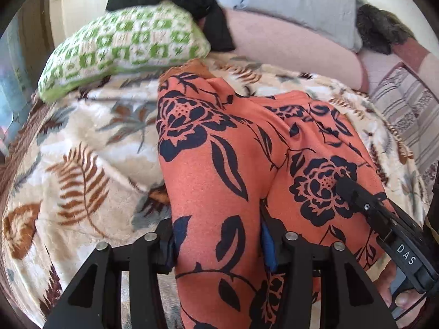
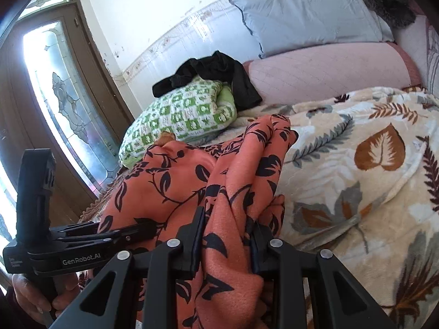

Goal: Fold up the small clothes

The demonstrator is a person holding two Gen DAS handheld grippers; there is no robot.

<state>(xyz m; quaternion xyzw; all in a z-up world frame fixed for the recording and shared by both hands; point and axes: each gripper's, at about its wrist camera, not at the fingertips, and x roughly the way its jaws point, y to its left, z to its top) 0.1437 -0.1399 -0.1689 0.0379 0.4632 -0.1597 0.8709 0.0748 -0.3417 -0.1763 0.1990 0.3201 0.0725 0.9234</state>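
On a bed covered by a leaf-print blanket [image 2: 356,164], an orange floral garment [image 1: 233,164] lies bunched and only loosely doubled, with the left gripper [image 1: 219,249] and right gripper [image 2: 227,241] each clamped on its near edge, so folding looks barely begun.

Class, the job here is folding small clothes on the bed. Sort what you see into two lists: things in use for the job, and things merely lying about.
In use:
orange floral garment
left gripper, shut on it
right gripper, shut on it
leaf-print blanket, the work surface

Lying about:
green checked pillow
black garment draped on it
grey pillow
pink bolster
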